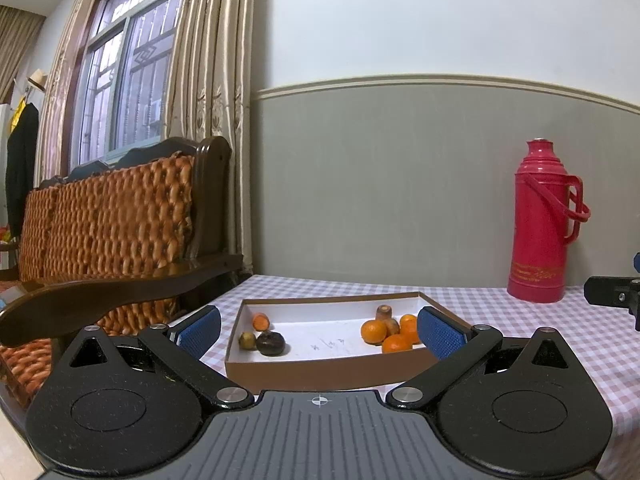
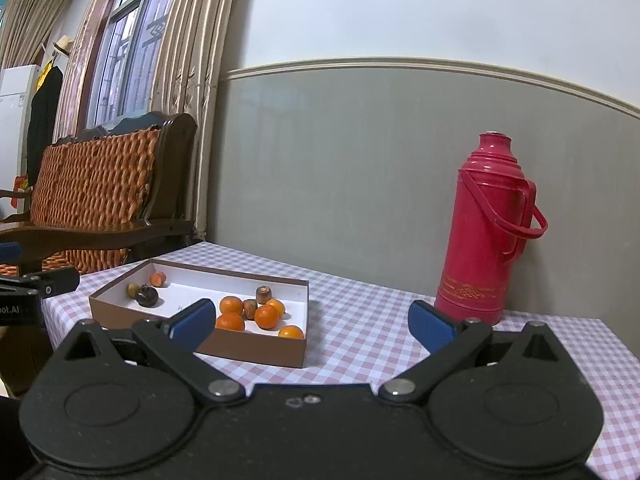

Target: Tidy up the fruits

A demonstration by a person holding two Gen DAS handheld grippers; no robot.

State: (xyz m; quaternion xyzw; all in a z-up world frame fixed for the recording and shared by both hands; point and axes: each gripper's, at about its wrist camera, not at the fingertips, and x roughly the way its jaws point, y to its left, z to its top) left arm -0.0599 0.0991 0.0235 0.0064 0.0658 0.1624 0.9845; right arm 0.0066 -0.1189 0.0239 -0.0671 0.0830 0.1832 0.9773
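1. Your fruits sit in the brown, white-lined box [image 2: 240, 350] on the checked table [image 2: 360, 344]: five oranges [image 2: 267, 317] clustered right, dark fruit [image 2: 147, 296] left.
2. Your left gripper [image 1: 320, 332] and right gripper [image 2: 312, 322] hover level, both spread wide, holding nothing.
3. One red thermos [image 2: 486, 232] stands behind.

Your left wrist camera sits low and close behind the left tongs [image 1: 319, 330], facing the wall squarely over the brown box [image 1: 320, 372] on the checked surface [image 1: 540, 344]; your right wrist camera looks from further right, over the right tongs [image 2: 312, 322], with the box [image 2: 256, 350] off to its left and slightly further away; both views share the box, the red thermos [image 1: 544, 220], the wall and the wooden chair [image 2: 104, 192]; each catches an edge of the other tool.
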